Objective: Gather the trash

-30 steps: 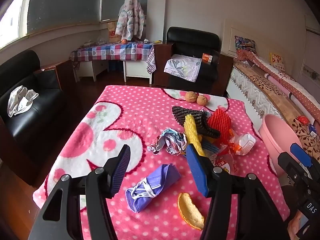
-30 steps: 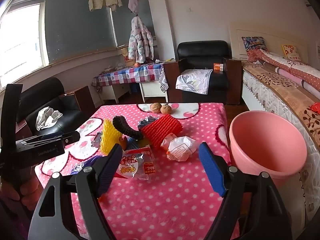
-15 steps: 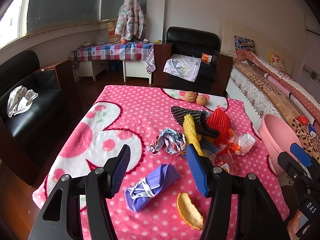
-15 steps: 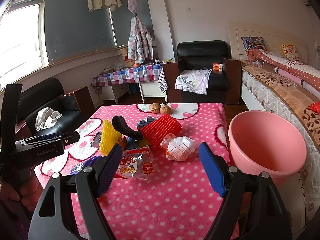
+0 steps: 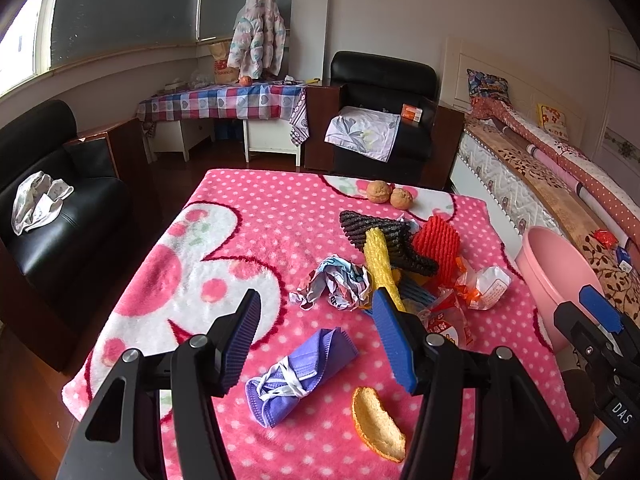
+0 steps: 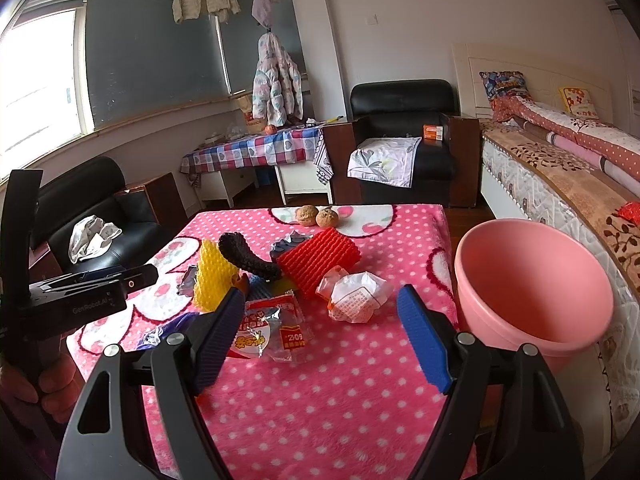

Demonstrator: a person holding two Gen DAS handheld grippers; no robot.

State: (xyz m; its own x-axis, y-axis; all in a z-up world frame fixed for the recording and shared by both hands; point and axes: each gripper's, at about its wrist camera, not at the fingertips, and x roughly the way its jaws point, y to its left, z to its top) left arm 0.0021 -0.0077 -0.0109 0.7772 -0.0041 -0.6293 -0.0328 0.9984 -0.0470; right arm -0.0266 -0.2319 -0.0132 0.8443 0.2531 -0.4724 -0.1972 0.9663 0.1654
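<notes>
Left wrist: left tool [image 5: 316,338] agape above mask [image 5: 300,376]

Left wrist view: sits behind left gripper [image 5: 316,340], above near edge of table [image 5: 200,280], faces 12 o'clock toward armchair [image 5: 384,112]; mask [image 5: 300,372] close below. Right wrist view: behind right gripper [image 6: 320,340], same heading, set further toward 3 o'clock, basin [image 6: 532,292] close. Shared: trash pile [image 5: 400,256], walnuts [image 6: 318,215], armchair, checked table [image 6: 256,148], bed [image 6: 560,168].

Black-framed left gripper [image 5: 316,338] and right gripper [image 6: 320,334], ribbed blue pads, silver screws
</notes>
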